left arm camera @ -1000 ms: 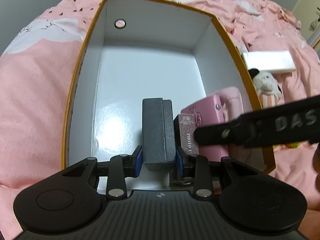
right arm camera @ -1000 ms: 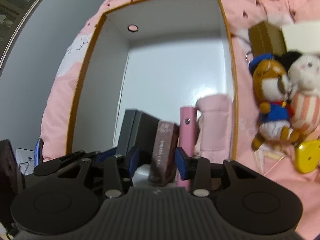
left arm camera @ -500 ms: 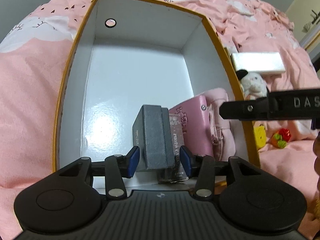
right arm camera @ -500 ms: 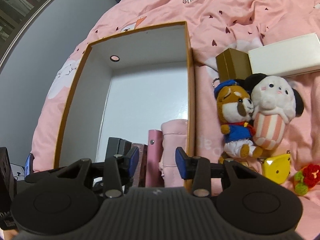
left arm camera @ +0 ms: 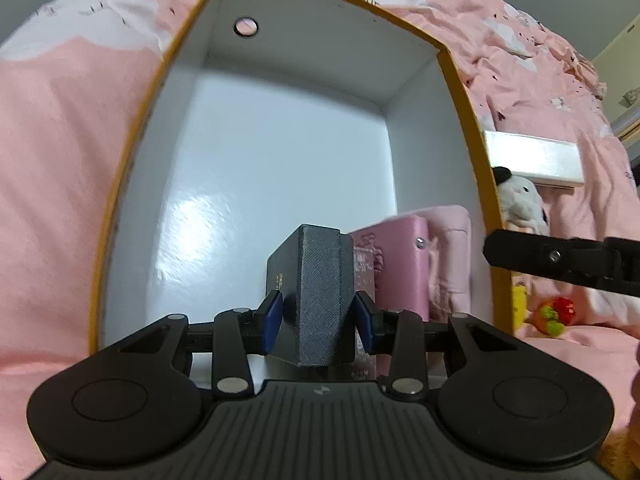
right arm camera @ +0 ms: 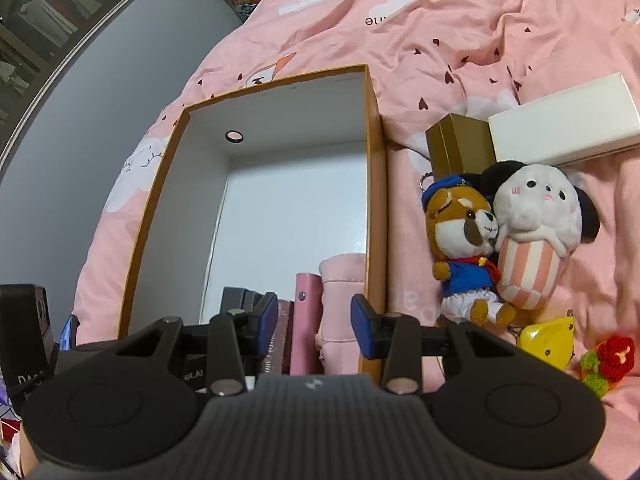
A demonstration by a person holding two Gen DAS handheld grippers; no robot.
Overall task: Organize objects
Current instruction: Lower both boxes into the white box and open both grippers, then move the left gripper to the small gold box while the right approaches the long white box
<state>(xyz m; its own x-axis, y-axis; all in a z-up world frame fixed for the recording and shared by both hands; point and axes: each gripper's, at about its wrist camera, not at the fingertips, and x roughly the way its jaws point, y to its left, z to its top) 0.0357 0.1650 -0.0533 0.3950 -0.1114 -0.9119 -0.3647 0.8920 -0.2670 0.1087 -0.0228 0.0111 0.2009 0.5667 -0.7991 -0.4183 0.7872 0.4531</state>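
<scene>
An orange-rimmed white box (left arm camera: 460,92) lies on the pink bed; it also shows in the right wrist view (right arm camera: 374,128). At its near end stand a grey book-like case (left arm camera: 320,292), a dark pink booklet (left arm camera: 366,272), a pink wallet (left arm camera: 400,264) and a pale pink pouch (left arm camera: 450,252). My left gripper (left arm camera: 318,316) is open, its blue pads on either side of the grey case with small gaps. My right gripper (right arm camera: 314,324) is open and empty above the box's near right corner.
Right of the box lie a dog plush (right arm camera: 460,240), a white mouse plush (right arm camera: 536,232), a gold box (right arm camera: 460,148), a long white box (right arm camera: 568,120), a yellow toy (right arm camera: 548,340) and a red crochet strawberry (right arm camera: 612,356). A grey wall stands at the left.
My left gripper has opened and let go of the grey case, which now stands in the box. My right gripper has drawn back and up, away from the box.
</scene>
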